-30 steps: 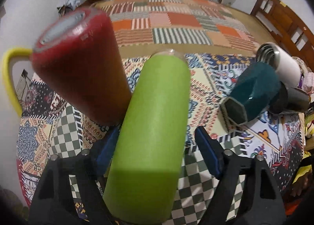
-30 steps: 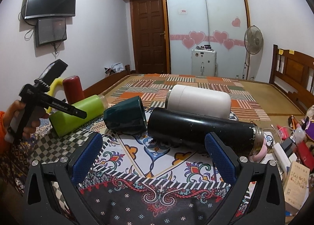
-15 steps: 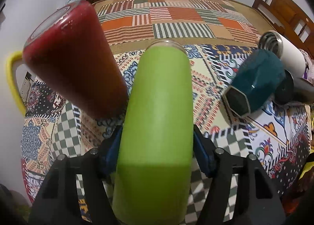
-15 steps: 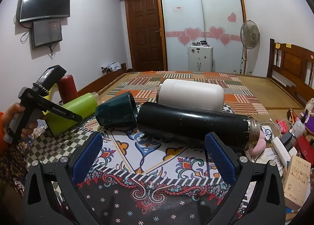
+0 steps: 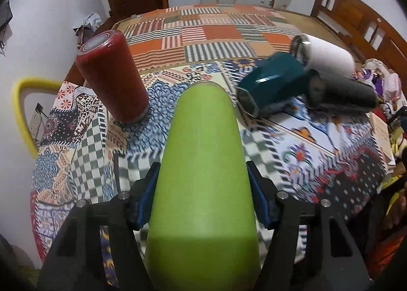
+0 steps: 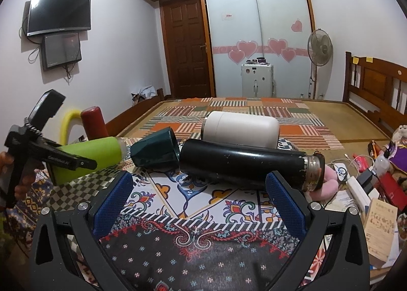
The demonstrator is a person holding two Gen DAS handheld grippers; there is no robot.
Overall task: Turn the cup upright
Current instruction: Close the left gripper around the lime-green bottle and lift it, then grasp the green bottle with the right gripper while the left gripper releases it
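Note:
My left gripper (image 5: 202, 197) is shut on a lime green cup (image 5: 203, 169), its blue pads pressing both sides. The cup points away from the camera, lifted off the patterned tablecloth (image 5: 318, 153). In the right wrist view the green cup (image 6: 94, 157) is tilted, mouth end up and to the right, held by the left gripper (image 6: 86, 164) at the table's left. My right gripper (image 6: 198, 197) is open and empty, low over the cloth in front of a lying black flask (image 6: 249, 164).
A red cup (image 5: 112, 77) stands upside down at the left. A dark teal cup (image 5: 269, 87), a white flask (image 5: 325, 54) and the black flask (image 5: 340, 92) lie on their sides at the right. Clutter (image 6: 376, 184) lines the right table edge.
My left gripper closed on the green cup and lifted it, tilting its far end upward and away from the red cup. The right gripper stayed open and dipped slightly.

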